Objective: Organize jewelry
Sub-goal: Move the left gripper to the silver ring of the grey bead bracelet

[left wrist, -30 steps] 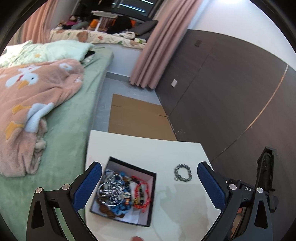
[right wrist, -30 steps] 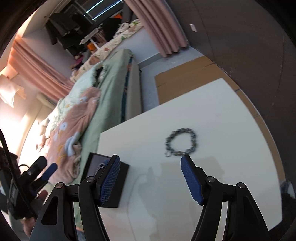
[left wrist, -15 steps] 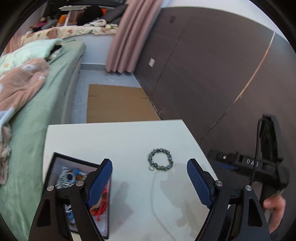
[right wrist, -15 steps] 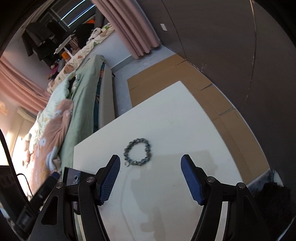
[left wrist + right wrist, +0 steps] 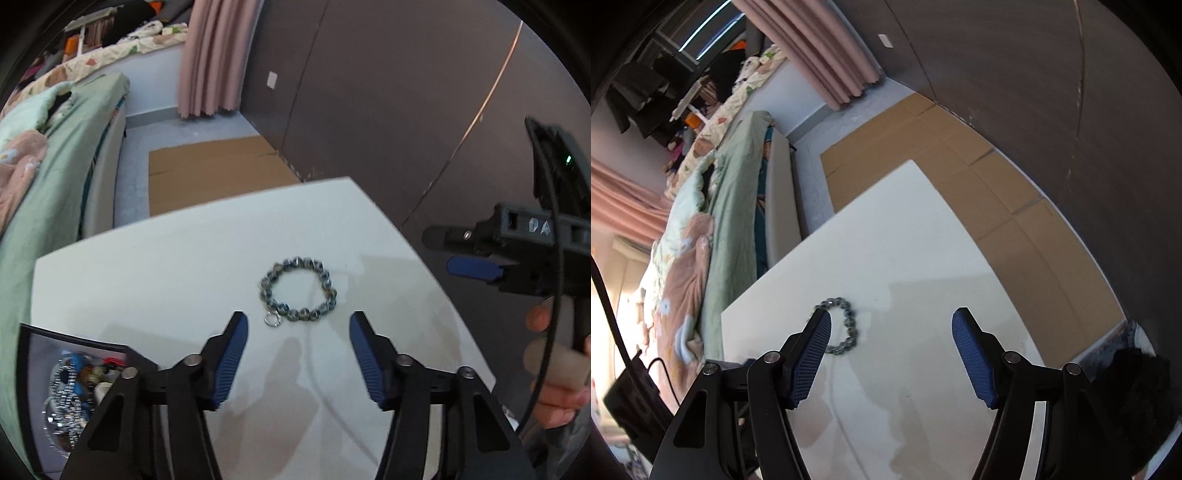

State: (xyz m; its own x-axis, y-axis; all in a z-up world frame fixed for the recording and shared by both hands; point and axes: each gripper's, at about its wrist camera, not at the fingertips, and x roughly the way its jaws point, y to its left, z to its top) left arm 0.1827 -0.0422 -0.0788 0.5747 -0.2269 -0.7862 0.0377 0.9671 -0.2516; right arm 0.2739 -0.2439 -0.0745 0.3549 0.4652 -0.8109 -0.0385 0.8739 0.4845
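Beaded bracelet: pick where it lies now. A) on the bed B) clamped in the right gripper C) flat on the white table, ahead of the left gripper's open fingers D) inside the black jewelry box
C: the beaded bracelet lies flat on the white table, just ahead of the open left gripper, outside the black jewelry box.

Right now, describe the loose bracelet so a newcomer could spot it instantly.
Start at the white table beside the green bed. Near its middle, just ahead of the open left gripper, lies the bracelet: a ring of dark blue-grey beads with a small silver ring hanging off it. It lies alone on bare tabletop, while the other jewelry sits heaped in the black box at the table's left.
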